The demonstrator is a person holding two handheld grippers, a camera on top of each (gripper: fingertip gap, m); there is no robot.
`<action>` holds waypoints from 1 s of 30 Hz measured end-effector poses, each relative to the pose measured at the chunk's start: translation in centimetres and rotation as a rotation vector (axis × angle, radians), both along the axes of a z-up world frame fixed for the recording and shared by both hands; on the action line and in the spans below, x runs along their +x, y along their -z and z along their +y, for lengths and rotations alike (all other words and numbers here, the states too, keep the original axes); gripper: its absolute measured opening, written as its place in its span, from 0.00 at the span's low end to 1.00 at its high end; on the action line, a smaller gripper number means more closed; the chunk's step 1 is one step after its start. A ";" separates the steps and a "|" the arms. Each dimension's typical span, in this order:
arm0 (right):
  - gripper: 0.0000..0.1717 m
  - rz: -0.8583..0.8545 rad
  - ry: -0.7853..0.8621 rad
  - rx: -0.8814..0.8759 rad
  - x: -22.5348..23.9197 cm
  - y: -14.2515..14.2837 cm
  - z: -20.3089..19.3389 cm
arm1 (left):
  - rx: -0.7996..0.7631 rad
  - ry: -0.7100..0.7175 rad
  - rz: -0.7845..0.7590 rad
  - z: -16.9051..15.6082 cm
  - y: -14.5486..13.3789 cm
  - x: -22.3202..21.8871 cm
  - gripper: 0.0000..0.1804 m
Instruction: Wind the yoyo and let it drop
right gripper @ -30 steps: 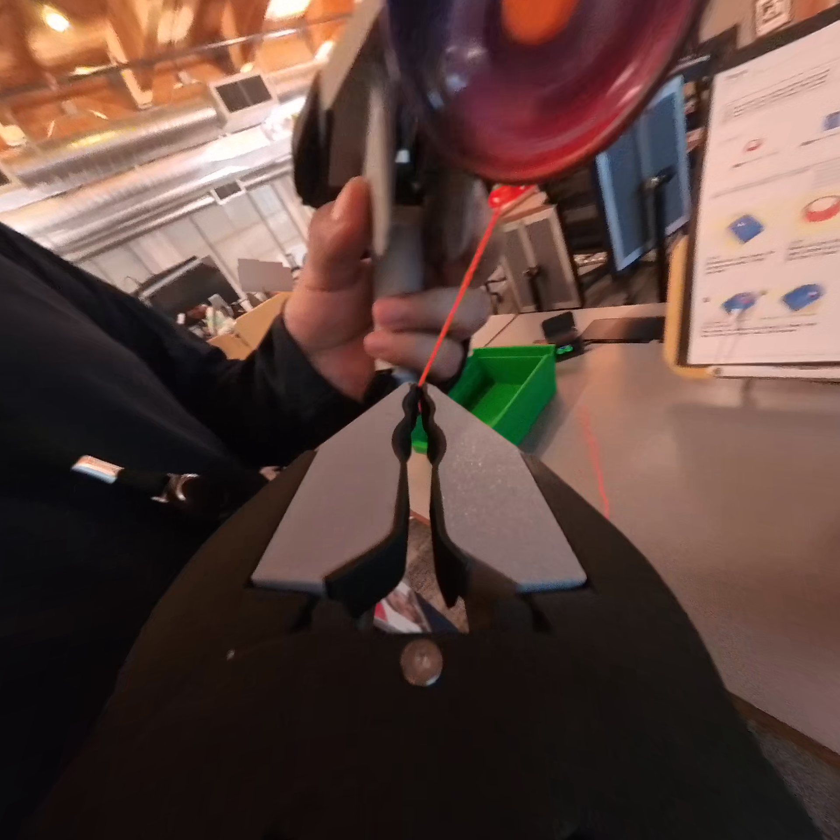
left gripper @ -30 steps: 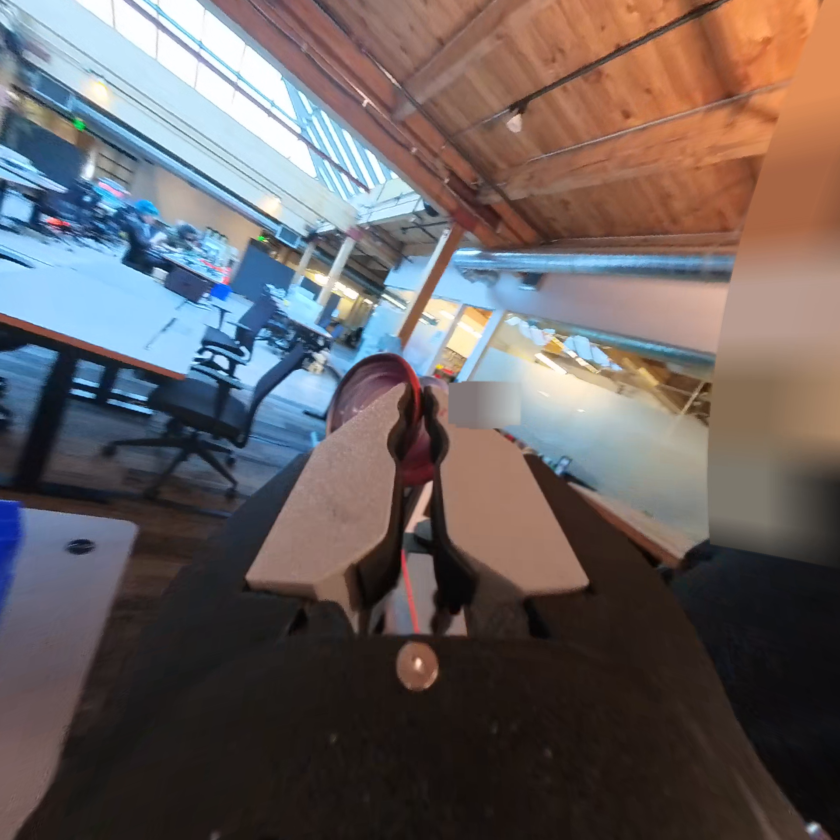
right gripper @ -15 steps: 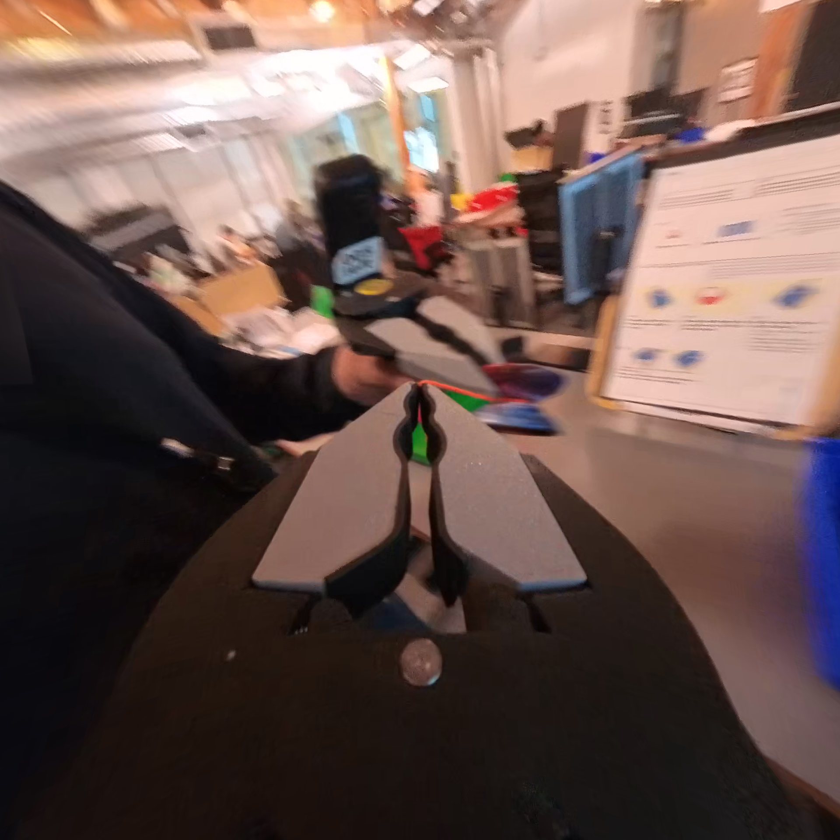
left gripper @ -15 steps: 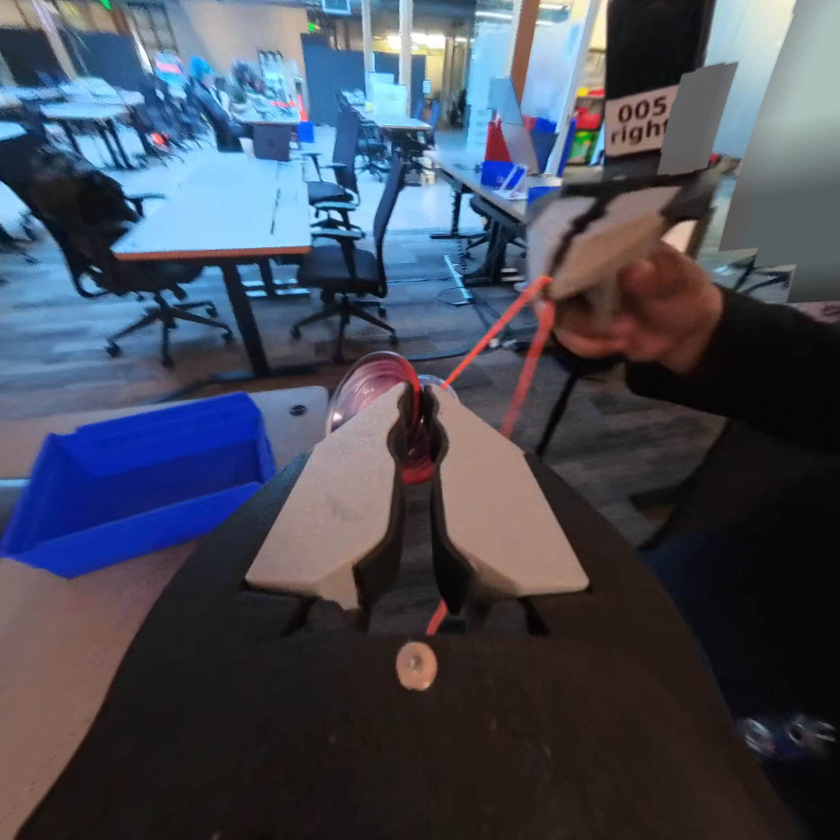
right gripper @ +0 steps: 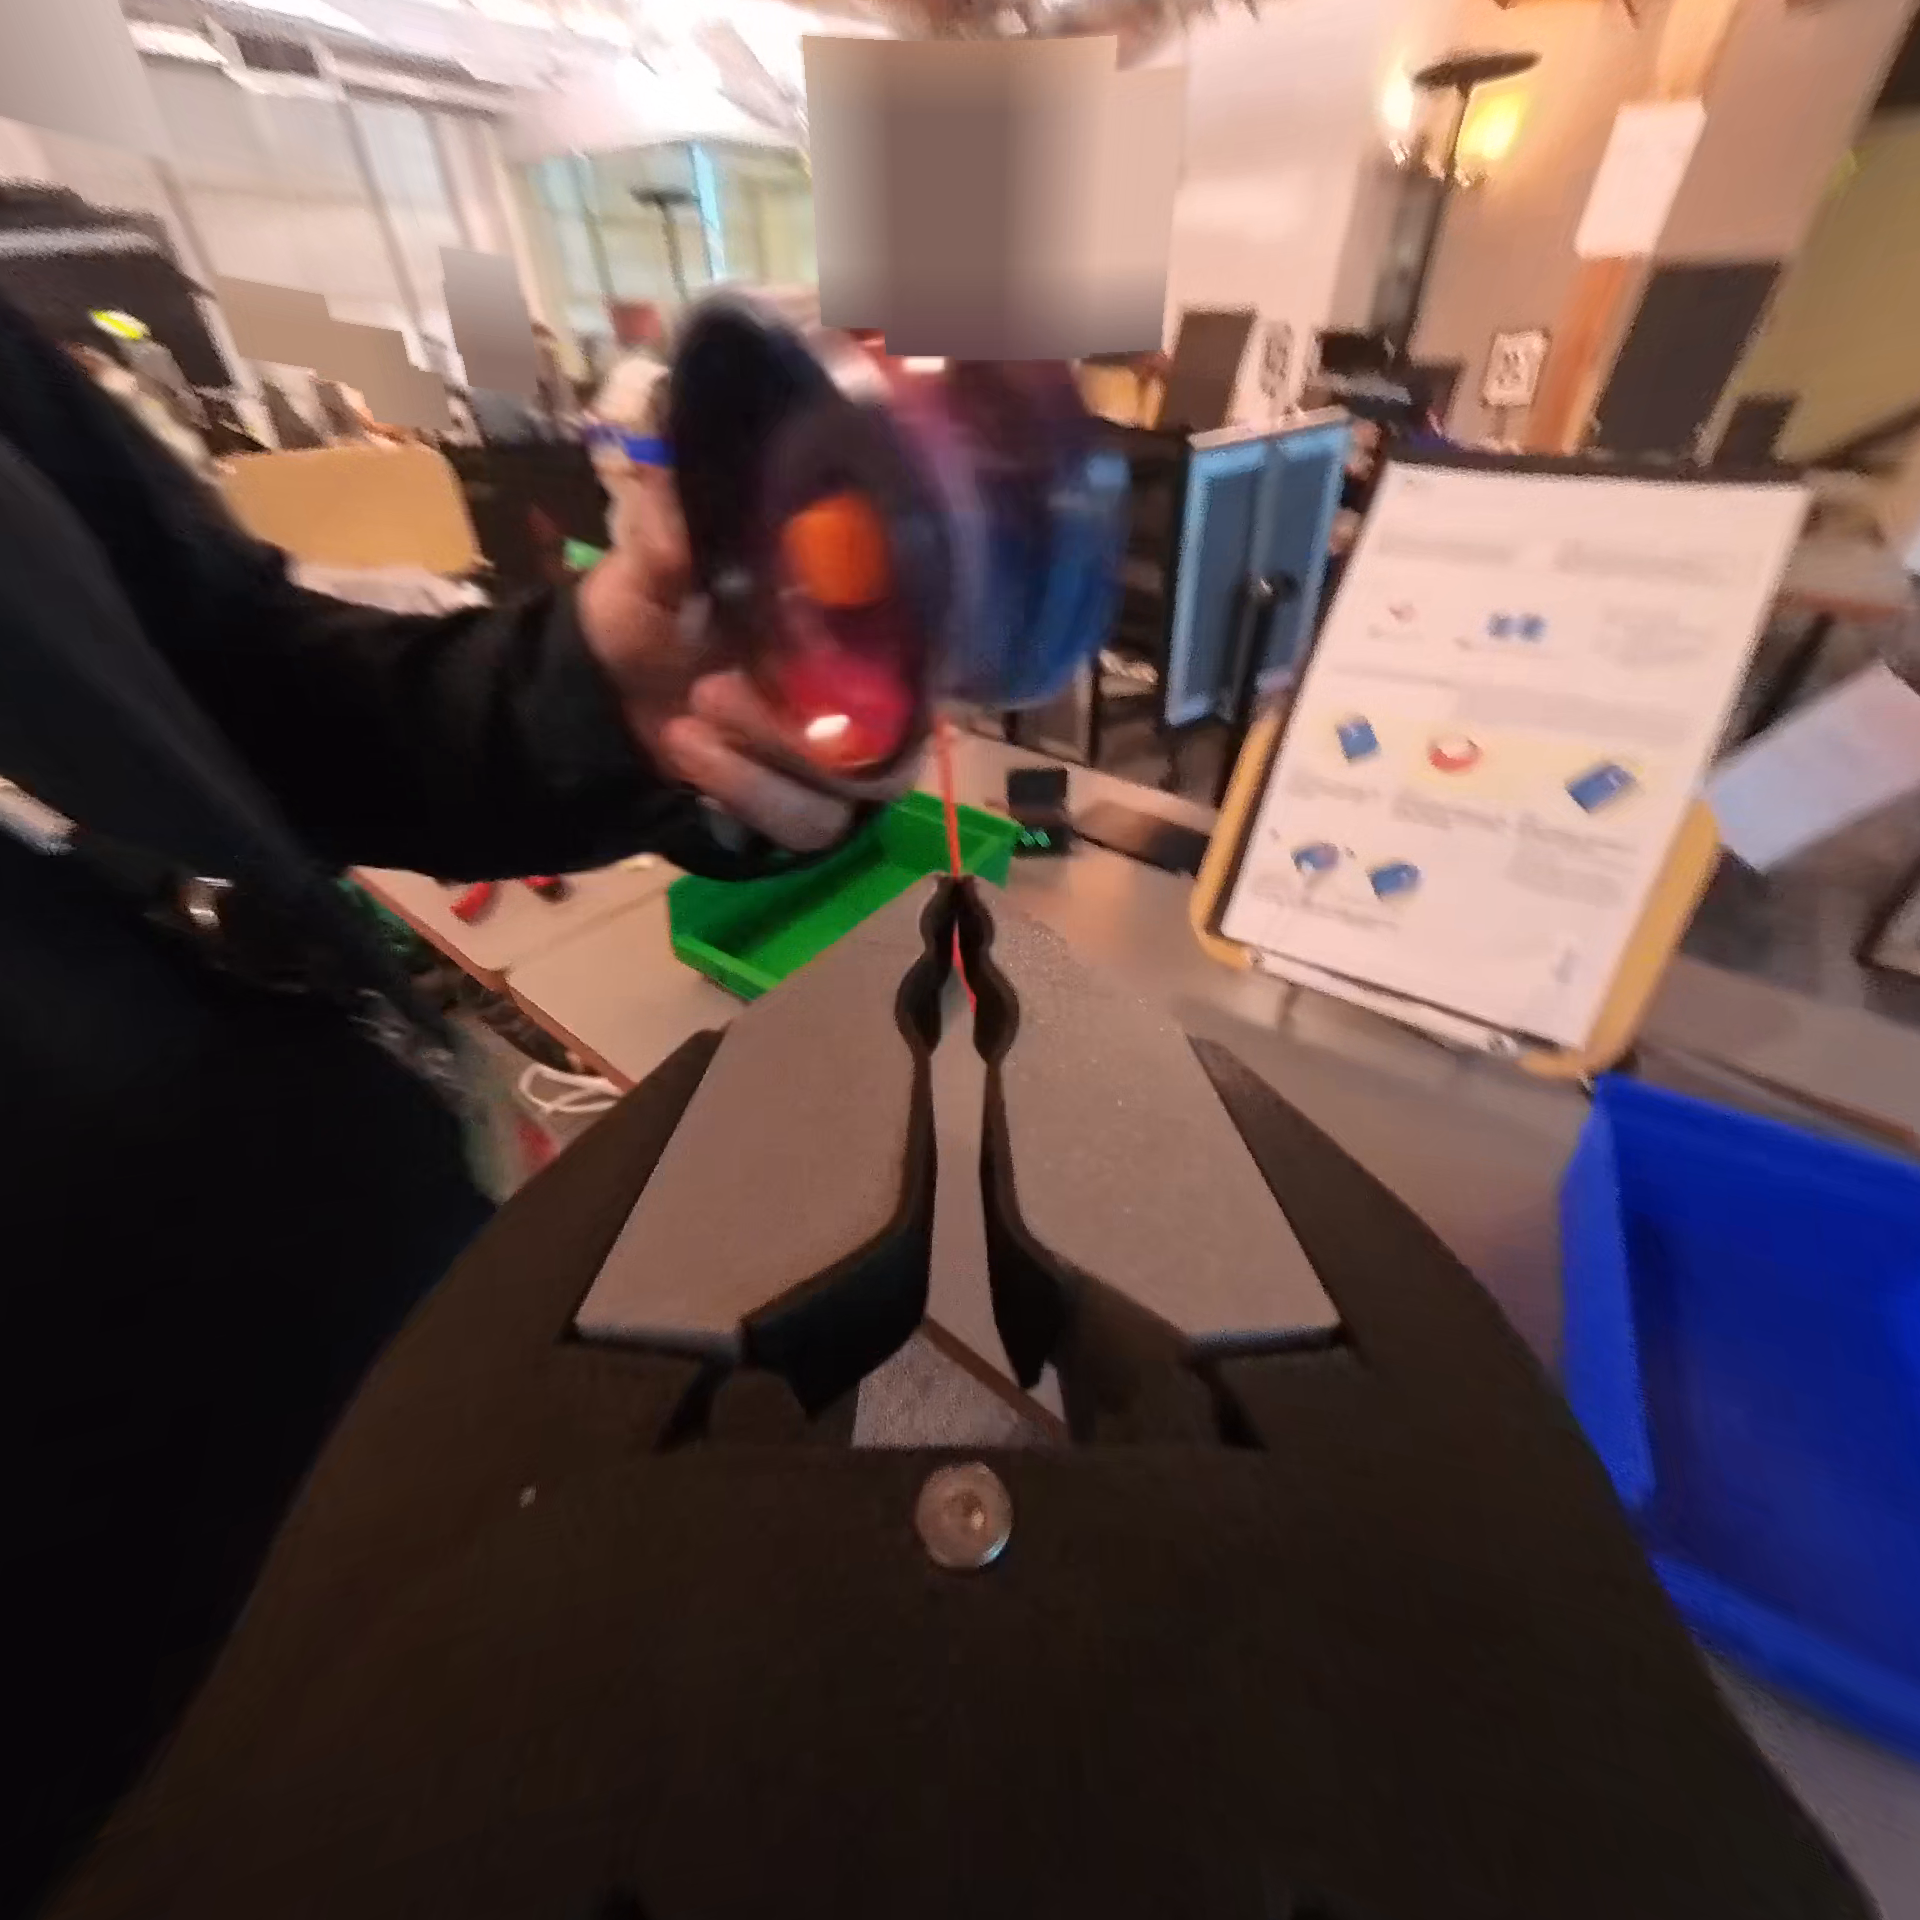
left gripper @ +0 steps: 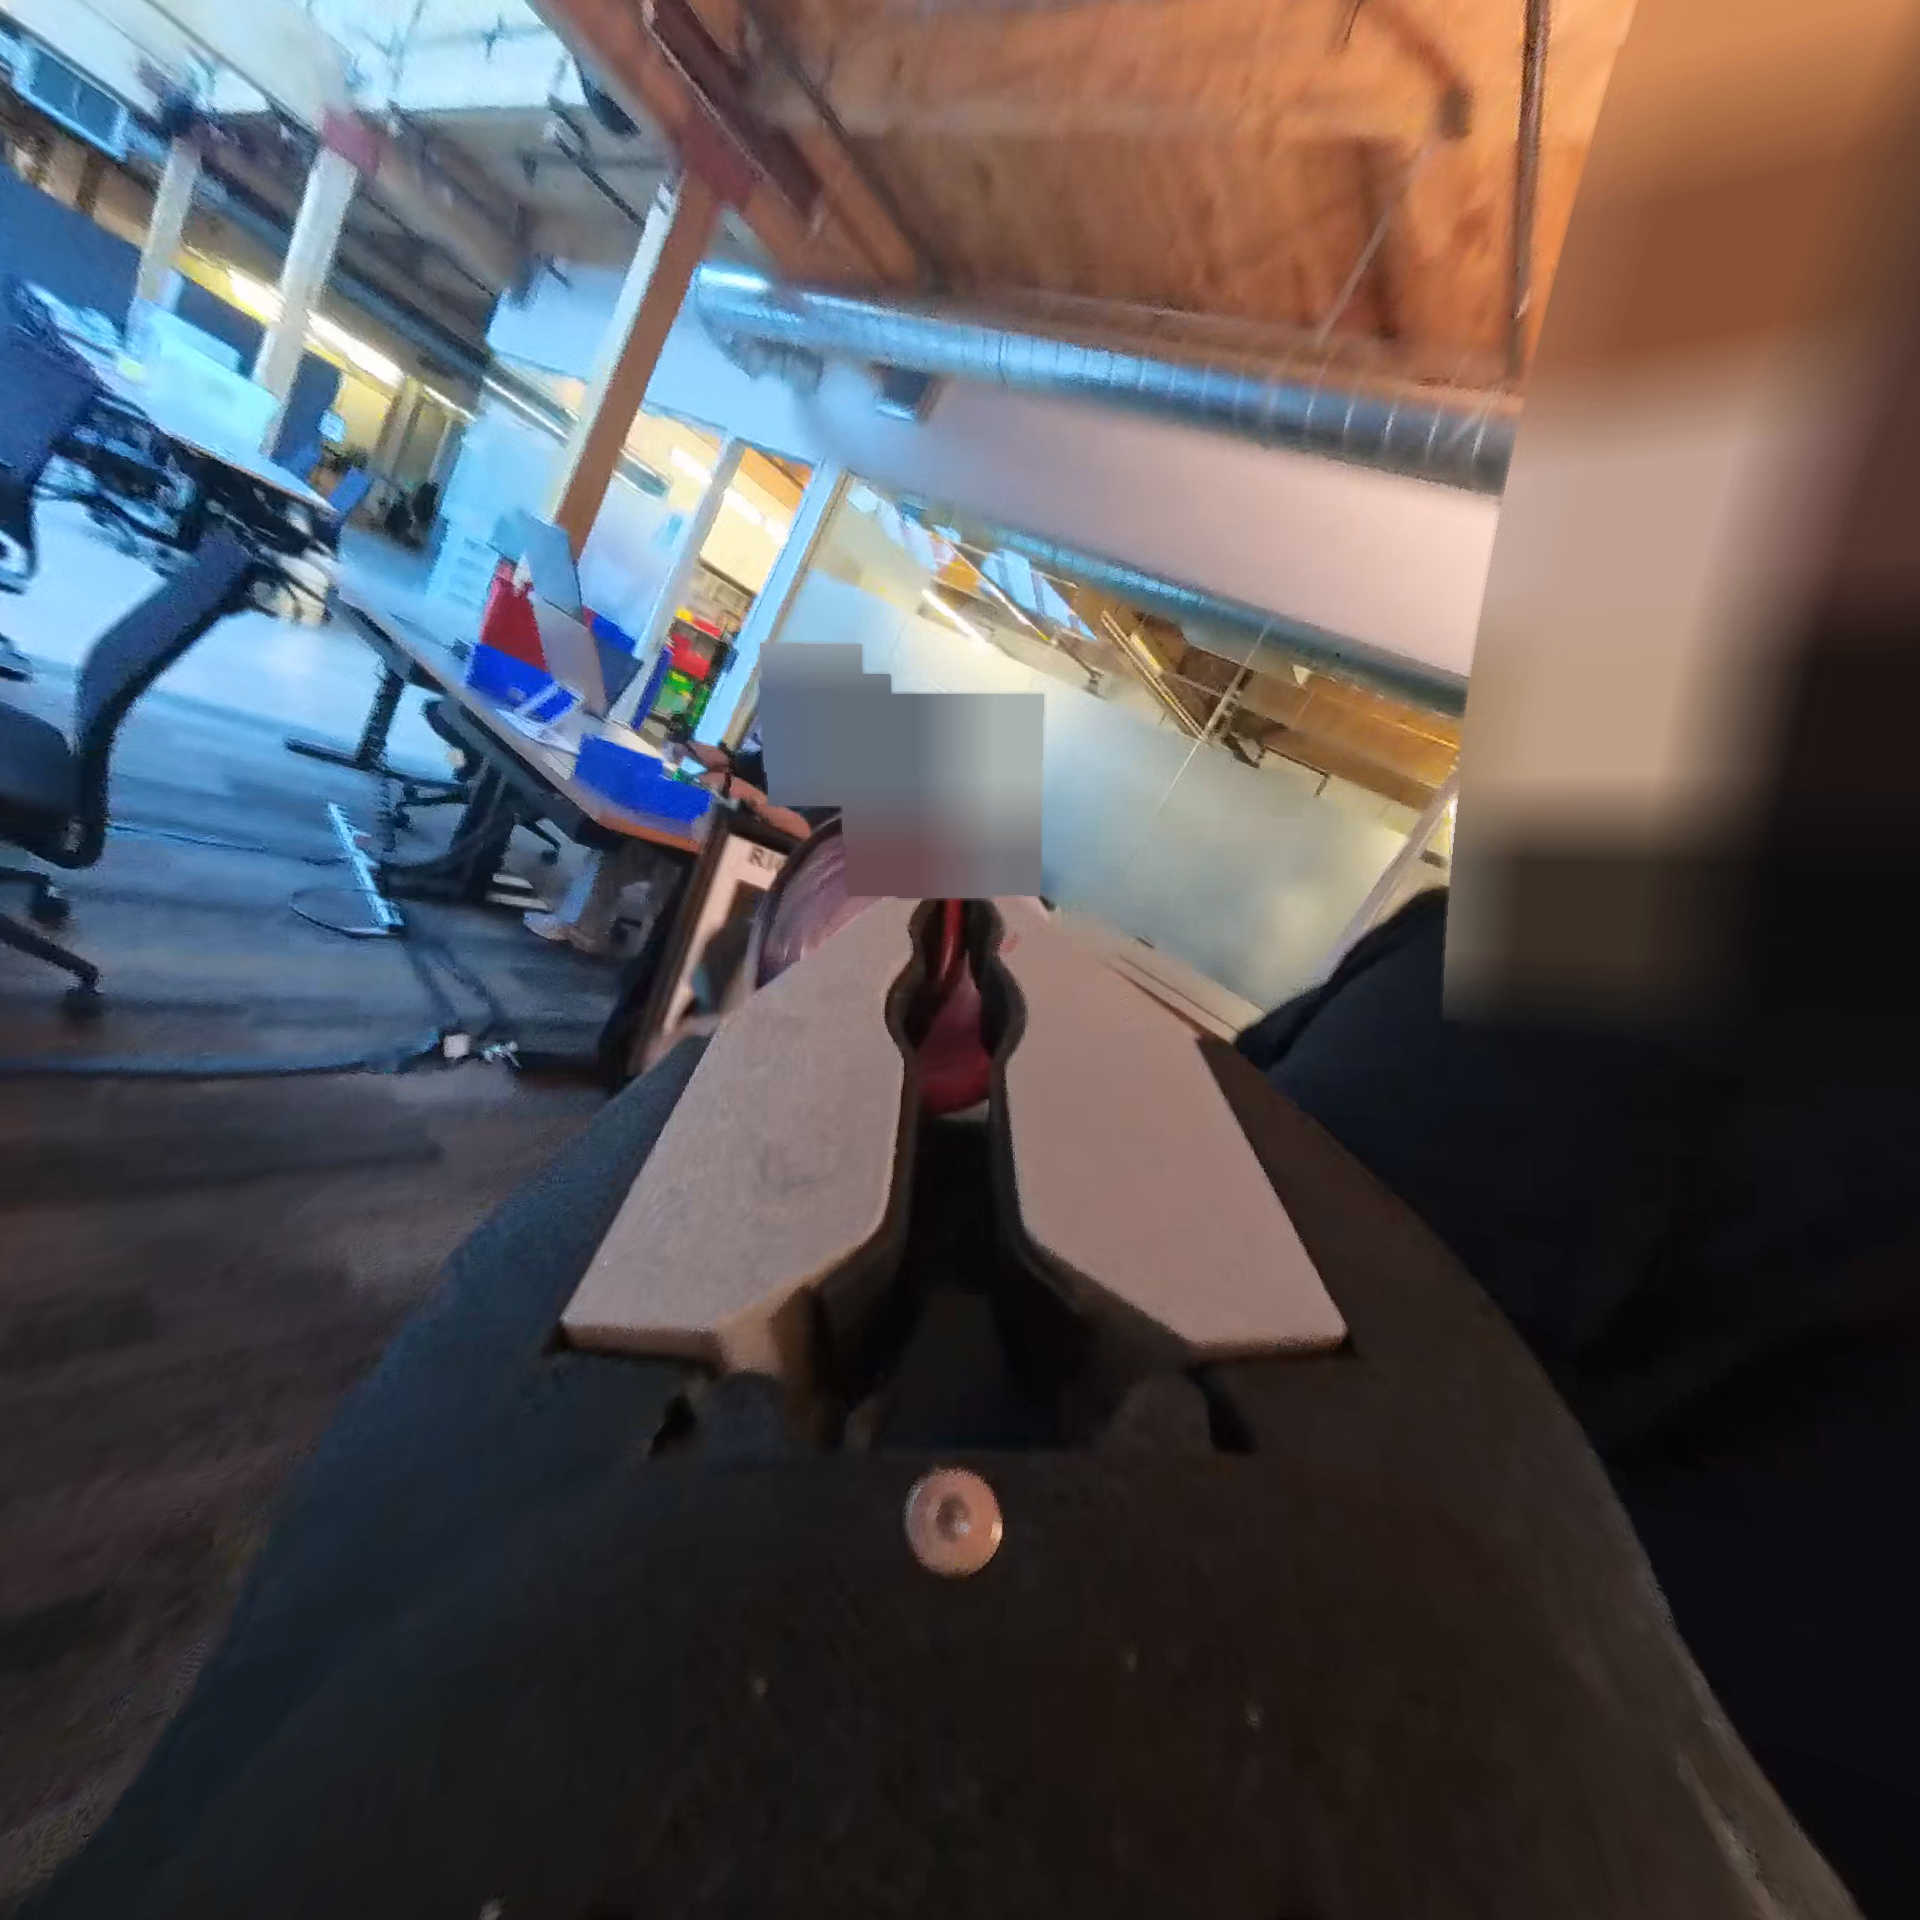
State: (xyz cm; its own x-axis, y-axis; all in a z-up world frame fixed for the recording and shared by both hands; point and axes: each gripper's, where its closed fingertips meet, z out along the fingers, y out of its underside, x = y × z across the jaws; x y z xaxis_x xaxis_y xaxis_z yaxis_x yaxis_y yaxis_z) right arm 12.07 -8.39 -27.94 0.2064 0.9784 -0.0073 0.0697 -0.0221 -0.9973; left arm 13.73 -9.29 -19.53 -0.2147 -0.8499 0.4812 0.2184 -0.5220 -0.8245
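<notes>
Though motion-blurred, translucent purple-red yoyo [right gripper: 842,634]

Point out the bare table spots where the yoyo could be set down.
Bare grey tabletop lies between the green plastic tray, the propped instruction sheet on its wooden board and the blue plastic bin. Left of the tray is crowded: small red items and the person's sleeve.
</notes>
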 end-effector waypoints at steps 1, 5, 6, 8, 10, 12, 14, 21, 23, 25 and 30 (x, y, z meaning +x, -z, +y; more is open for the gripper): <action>0.00 0.018 -0.018 0.001 -0.4 -0.2 -0.6 | 0.008 -0.031 0.013 0.6 0.0 0.1 0.01; 0.00 0.085 0.000 -0.091 -1.0 -0.6 -0.4 | 0.042 -0.122 0.034 1.9 0.0 1.0 0.01; 0.00 0.101 -0.007 -0.125 -1.1 -0.5 -0.4 | 0.041 -0.137 0.014 2.1 -0.3 1.2 0.01; 0.00 0.119 -0.008 -0.155 -1.4 -0.1 -0.5 | 0.038 -0.158 0.006 2.5 -0.5 1.7 0.01; 0.00 0.136 -0.010 -0.177 -1.4 0.0 -0.8 | 0.059 -0.187 0.044 3.0 -0.1 2.3 0.01; 0.00 0.152 -0.009 -0.216 -1.1 0.0 -0.8 | 0.100 -0.233 0.079 3.4 0.4 2.6 0.01; 0.00 0.183 -0.017 -0.263 -0.9 -0.1 -0.9 | 0.142 -0.279 0.106 3.8 0.6 2.7 0.01; 0.00 0.280 -0.109 -0.402 0.2 -1.6 -1.8 | 0.441 -0.459 0.352 4.6 3.4 3.6 0.01; 0.00 0.194 -0.091 -0.350 1.0 -1.9 -2.0 | 0.493 -0.471 0.417 4.5 4.4 3.7 0.01; 0.00 0.082 -0.034 -0.295 2.1 -1.9 -1.5 | 0.521 -0.480 0.496 4.6 5.8 3.4 0.01; 0.00 -0.217 0.177 -0.128 5.3 -1.4 1.6 | 0.476 -0.392 0.578 4.0 8.3 2.6 0.01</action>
State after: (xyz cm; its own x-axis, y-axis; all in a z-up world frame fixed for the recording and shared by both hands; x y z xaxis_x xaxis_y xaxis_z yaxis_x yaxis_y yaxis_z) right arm 17.42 -6.83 -26.53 0.3836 0.9212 -0.0652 0.2643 -0.1771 -0.9481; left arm 16.33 -5.32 -27.79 0.3075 -0.9515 -0.0035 -0.2123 -0.0650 -0.9751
